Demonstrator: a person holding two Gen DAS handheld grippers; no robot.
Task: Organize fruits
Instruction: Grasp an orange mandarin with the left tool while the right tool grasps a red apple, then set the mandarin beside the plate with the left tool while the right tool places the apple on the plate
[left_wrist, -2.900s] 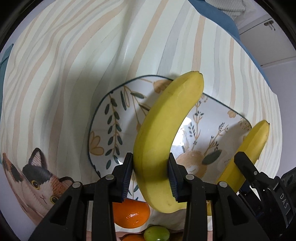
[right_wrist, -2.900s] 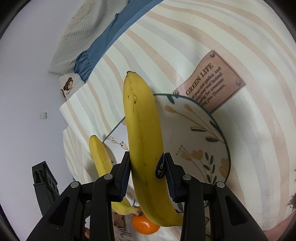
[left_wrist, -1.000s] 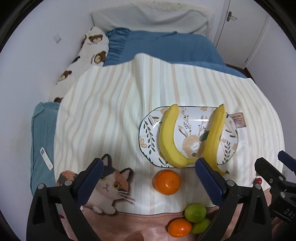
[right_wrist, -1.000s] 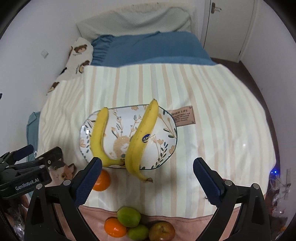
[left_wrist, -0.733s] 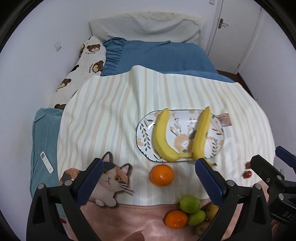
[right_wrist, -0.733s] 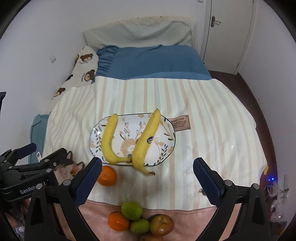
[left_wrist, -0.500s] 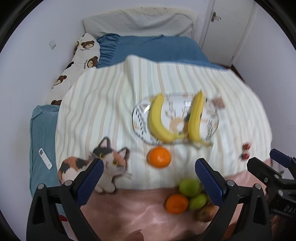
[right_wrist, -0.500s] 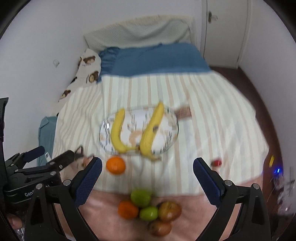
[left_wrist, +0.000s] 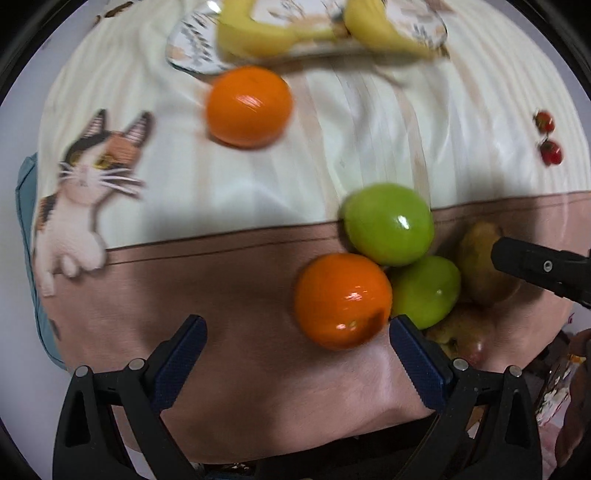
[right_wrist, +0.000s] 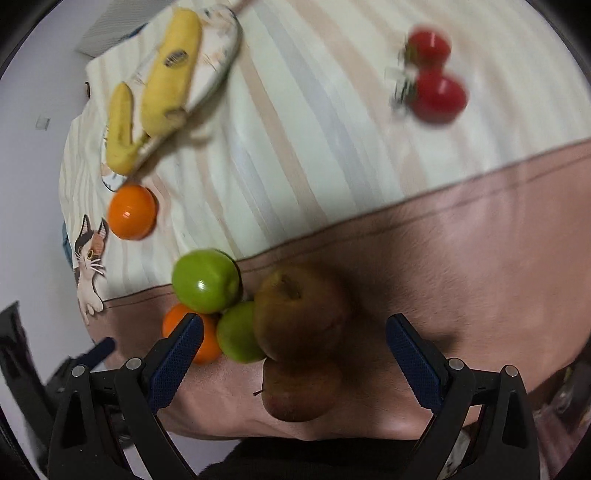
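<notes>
A pile of fruit lies on the pink band of the blanket. In the left wrist view my open, empty left gripper (left_wrist: 295, 354) is just short of an orange (left_wrist: 342, 301), with two green apples (left_wrist: 388, 224) behind and right of it. In the right wrist view my open, empty right gripper (right_wrist: 293, 349) sits over a brownish apple (right_wrist: 301, 314) and a second one (right_wrist: 299, 393) nearer me. Two bananas (right_wrist: 168, 74) lie on the floral plate (right_wrist: 221, 62). A lone orange (left_wrist: 248, 106) sits beside the plate.
Two small red tomatoes (right_wrist: 434, 79) lie on the striped blanket at the right. A cat picture (left_wrist: 85, 177) is printed at the blanket's left. The right gripper's finger (left_wrist: 539, 267) shows in the left wrist view beside a brown fruit (left_wrist: 478, 264).
Both grippers let go of the bananas, which now lie on the plate. Both pulled back high, then dropped low toward the fruit pile at the blanket's near edge.
</notes>
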